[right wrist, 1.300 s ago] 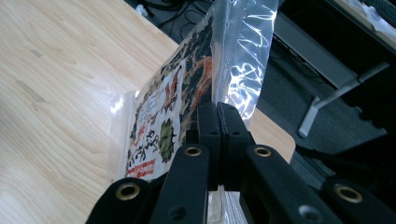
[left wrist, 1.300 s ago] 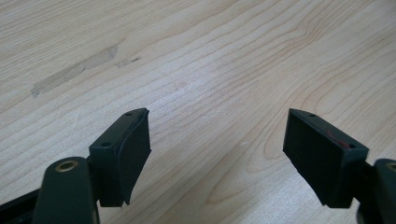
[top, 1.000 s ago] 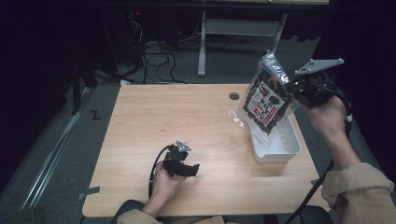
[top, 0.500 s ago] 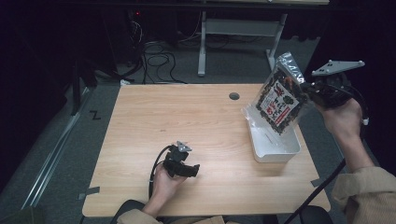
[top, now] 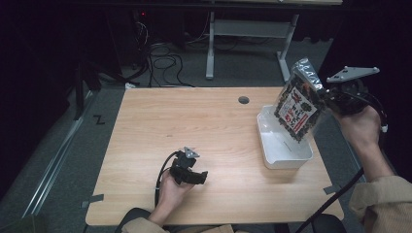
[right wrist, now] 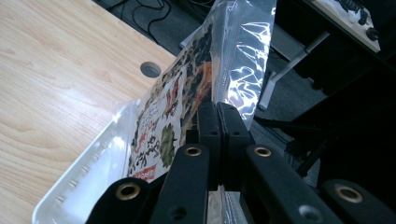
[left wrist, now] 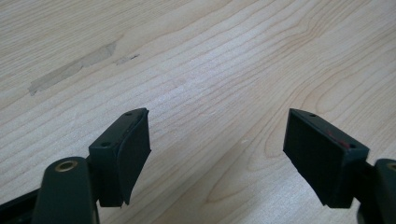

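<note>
My right gripper [top: 324, 97] is shut on the edge of a dark printed snack bag [top: 297, 108] with a shiny foil top. The bag hangs tilted above the far right corner of a white plastic tray [top: 284, 158], its lower end just over the tray. In the right gripper view the two jaws press together on the bag [right wrist: 168, 107] at the gripper [right wrist: 218, 112], with the tray [right wrist: 88, 172] below. My left gripper [top: 194, 175] rests low on the table near its front edge. Its jaws stand apart at the gripper [left wrist: 217, 140] over bare wood, nothing between them.
The wooden table [top: 194, 121] has a round cable hole [top: 243, 100] near its far edge. A scuff mark [left wrist: 74, 70] shows on the wood ahead of the left gripper. Behind the table are cables [top: 160, 53] and a desk frame [top: 252, 29] on the dark floor.
My right gripper has carried the bag to the right, out toward the tray's right side. The left hand and its gripper have stayed put.
</note>
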Available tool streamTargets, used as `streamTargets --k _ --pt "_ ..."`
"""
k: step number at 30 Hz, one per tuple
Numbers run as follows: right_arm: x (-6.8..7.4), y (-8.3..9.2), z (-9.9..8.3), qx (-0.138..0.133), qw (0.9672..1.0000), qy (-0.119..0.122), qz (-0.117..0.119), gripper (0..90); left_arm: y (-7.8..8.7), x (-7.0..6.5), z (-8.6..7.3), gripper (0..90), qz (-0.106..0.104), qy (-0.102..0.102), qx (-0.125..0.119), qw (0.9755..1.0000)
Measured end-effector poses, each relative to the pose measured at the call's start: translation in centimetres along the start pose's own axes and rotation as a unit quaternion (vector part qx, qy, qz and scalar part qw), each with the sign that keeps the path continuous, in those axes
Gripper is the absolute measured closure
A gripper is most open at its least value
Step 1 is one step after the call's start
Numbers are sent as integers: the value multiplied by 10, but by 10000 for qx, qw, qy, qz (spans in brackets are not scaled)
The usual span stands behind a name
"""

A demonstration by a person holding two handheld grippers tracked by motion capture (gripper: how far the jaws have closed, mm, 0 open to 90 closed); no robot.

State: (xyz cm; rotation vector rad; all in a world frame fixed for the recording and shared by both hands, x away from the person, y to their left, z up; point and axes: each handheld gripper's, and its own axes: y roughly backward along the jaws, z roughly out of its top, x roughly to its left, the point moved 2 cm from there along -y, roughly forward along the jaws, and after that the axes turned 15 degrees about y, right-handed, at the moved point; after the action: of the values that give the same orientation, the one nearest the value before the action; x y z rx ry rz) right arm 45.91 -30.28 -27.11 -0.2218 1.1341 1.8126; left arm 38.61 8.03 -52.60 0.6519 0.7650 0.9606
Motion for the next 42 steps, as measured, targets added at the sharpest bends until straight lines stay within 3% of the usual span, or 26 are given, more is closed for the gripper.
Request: streamTargets --k 7,22,35,42 --pt "1 -6 -5 75 10000 -36 31 900 0 0 0 234 15 -23 7 10000" --pt "20 -29 -19 170 9997 8 202 900 0 0 0 233 26 -35 -4 10000" --pt "28 -40 -32 95 9991 -174 370 895 0 -1 0 233 36 -26 -21 10000" --pt "27 -50 -42 267 9979 -302 508 883 -1 -1 0 233 37 -24 -9 10000"
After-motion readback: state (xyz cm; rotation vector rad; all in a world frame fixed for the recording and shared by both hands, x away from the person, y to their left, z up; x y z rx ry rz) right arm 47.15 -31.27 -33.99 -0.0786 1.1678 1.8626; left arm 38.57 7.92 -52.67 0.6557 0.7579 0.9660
